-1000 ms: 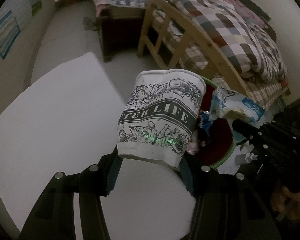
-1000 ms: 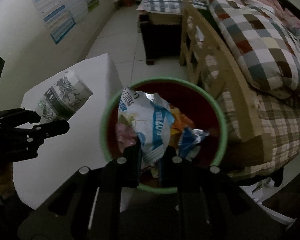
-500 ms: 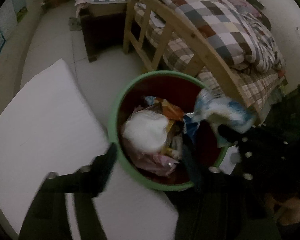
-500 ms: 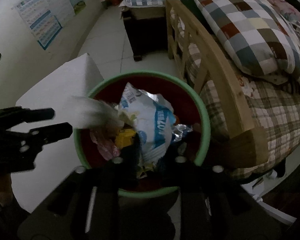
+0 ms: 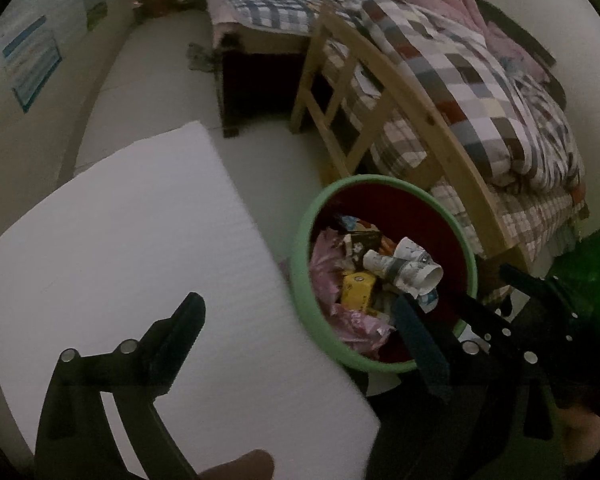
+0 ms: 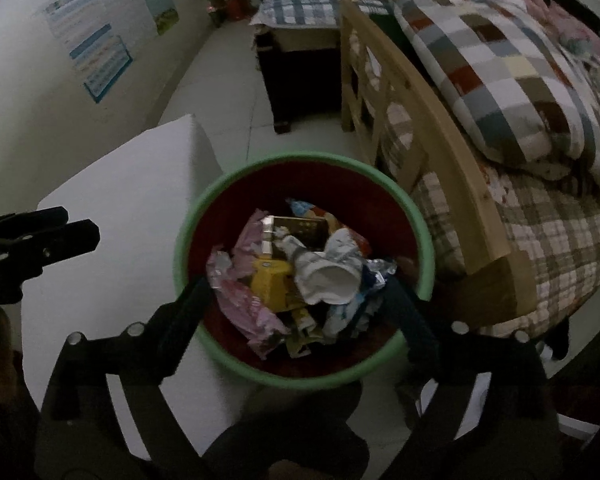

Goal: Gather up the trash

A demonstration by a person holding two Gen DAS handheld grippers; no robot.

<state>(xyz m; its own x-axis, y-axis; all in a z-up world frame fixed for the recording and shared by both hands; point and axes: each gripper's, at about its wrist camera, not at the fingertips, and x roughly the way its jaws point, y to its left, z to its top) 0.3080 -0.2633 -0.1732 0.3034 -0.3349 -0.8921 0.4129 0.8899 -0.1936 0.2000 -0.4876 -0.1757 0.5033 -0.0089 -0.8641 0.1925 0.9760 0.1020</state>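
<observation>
Over the green-rimmed bin (image 6: 414, 216) I have both sets of jaws opening wide and empty; the paper cup (image 6: 328, 276) lies among its wrappers.

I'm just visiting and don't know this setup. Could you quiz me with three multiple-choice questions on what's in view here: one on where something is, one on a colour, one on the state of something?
1. Where is the crumpled paper cup?
A. On the white board
B. Inside the bin, on top of the other rubbish
C. On the bed

2. What colour is the bin's rim?
A. Green
B. Blue
C. Yellow

3. How does the right gripper stand?
A. Clamped on a snack bag
B. Clamped on the bin's rim
C. Jaws spread and opening, holding nothing

Answers:
1 B: the cup lies on its side among wrappers inside the bin.
2 A: the rim is green around a dark red inside.
3 C: its fingers stand wide apart above the bin with nothing pressed between them.
</observation>
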